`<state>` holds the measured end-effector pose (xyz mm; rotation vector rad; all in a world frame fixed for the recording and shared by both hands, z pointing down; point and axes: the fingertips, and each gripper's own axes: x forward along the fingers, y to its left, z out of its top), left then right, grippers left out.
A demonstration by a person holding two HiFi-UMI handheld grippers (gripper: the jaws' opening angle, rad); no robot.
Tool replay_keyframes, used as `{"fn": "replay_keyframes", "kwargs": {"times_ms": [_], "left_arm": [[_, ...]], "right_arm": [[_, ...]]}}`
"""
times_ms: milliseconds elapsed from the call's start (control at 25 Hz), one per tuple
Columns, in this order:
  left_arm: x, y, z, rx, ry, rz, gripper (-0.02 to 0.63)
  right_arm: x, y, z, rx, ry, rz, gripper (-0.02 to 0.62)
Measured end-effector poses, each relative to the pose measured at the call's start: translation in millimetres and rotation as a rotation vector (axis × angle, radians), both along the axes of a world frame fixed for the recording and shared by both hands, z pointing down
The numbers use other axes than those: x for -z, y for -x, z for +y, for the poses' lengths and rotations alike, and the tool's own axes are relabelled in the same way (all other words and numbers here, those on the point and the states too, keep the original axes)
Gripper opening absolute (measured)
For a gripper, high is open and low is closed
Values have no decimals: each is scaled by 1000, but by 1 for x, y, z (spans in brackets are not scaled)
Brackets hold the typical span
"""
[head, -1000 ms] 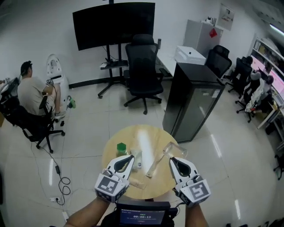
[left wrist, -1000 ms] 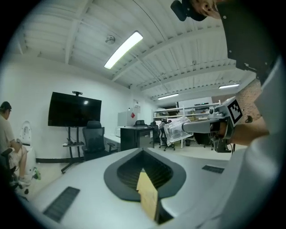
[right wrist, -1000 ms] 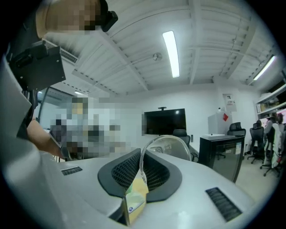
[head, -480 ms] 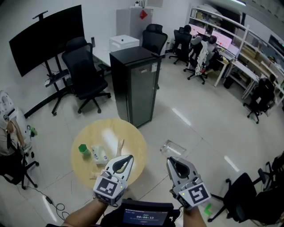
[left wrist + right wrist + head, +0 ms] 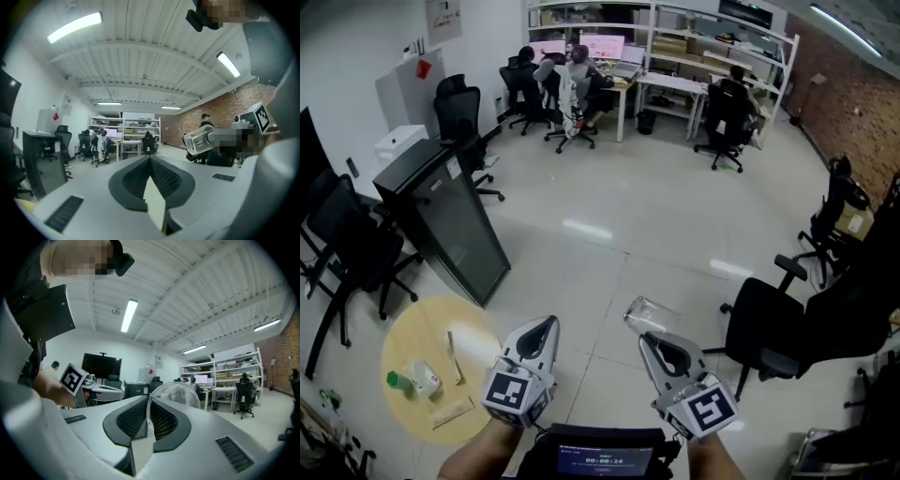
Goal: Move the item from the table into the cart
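1. Compared with a second ago the whole view has swung round. The round worktop (image 5: 405, 339) used to sit dead centre under both claws, and now it's off in the lower left of the head view. The clear plastic cup (image 5: 645, 312) has come away with the right claw and is out over the floor (image 5: 609, 248).
2. The right claw (image 5: 649, 339), lower middle-right of the head view, is clamped on the cup's rim. Its own view shows the thin clear wall pinched between the pads, with the rest of the cup sticking out past the tips.
3. The left claw (image 5: 546, 324), lower middle-left, is closed with nothing in it. Its jaws meet in its own view.
4. The cup is well apart from the worktop.
5. On the worktop there's a small green thing (image 5: 397, 380), a white thing (image 5: 423, 377) beside it and a couple of pale sticks (image 5: 450, 412).
6. A black cabinet (image 5: 441, 225) stands above the worktop at left, and a black office chair (image 5: 773, 328) is at the right.
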<state>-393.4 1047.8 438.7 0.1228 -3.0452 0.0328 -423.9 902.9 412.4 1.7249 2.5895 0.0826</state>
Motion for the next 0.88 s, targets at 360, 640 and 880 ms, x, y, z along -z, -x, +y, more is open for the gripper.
{"fn": "replay_keyframes", "kwargs": {"times_ms": [360,640,880], "left_arm": [[0,183,-231,-466,20,27,1],[-19,252,-440,-852,32,70,0],[-26,217,-694,-1156,46,28,0]], "right_arm": [[2,122,-230,-455,-2,-14,2],[-12,128,-428,-873,2,2,2],[-18,54,-642,-1165,13,1,2]]}}
